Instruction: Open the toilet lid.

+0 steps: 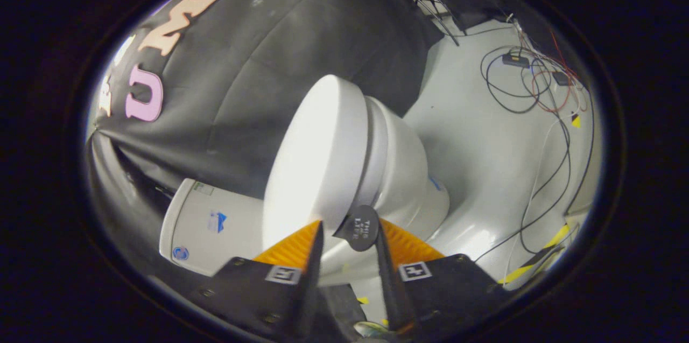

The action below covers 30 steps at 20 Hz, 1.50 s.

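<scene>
The white toilet appears rolled on its side, with its lid (317,160) lying over the seat (379,149) and bowl (414,192). A thin shaded gap runs between lid and seat. A round black tab (359,227) sticks out from the lid's near edge. My gripper (350,232) is closed down around that tab, one finger against each side of it. The tank (210,224) stands just beside the lid, level with my fingers.
The black cloth wall (258,74) hangs behind the toilet. The grey floor (484,160) beyond the bowl carries loose black and red cables (538,84) and small boxes. Yellow-and-black tape (538,259) marks the floor near my fingers.
</scene>
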Available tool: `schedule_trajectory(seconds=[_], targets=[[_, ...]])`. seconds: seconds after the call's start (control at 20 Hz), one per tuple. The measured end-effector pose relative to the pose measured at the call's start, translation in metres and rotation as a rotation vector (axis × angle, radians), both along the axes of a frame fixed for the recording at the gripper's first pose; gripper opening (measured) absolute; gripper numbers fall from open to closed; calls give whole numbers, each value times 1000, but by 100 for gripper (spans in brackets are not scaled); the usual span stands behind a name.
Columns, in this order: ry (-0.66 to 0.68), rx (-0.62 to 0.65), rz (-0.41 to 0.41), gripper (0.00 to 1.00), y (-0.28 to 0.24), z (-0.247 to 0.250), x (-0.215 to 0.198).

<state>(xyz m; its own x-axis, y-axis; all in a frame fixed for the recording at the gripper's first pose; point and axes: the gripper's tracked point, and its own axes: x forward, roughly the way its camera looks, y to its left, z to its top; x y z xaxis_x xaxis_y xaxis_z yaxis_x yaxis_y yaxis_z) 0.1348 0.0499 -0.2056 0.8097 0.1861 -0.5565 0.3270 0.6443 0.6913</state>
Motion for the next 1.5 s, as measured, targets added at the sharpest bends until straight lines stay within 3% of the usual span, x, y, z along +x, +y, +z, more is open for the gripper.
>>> schedule_trajectory(seconds=[0.1,0.2,0.3,0.6,0.7,1.15,1.5], targets=[[-2,69,-34,21,-2,6,6],[5,104,-41,21,-8,9,8],[13,107,-31,8,-3,10,8],[4,133,27,6,3,16,4],[2,109,53,1,3,17,6],[-8,49,74,1,11,40,1],[-70,-107,140,1,22,76,-1]])
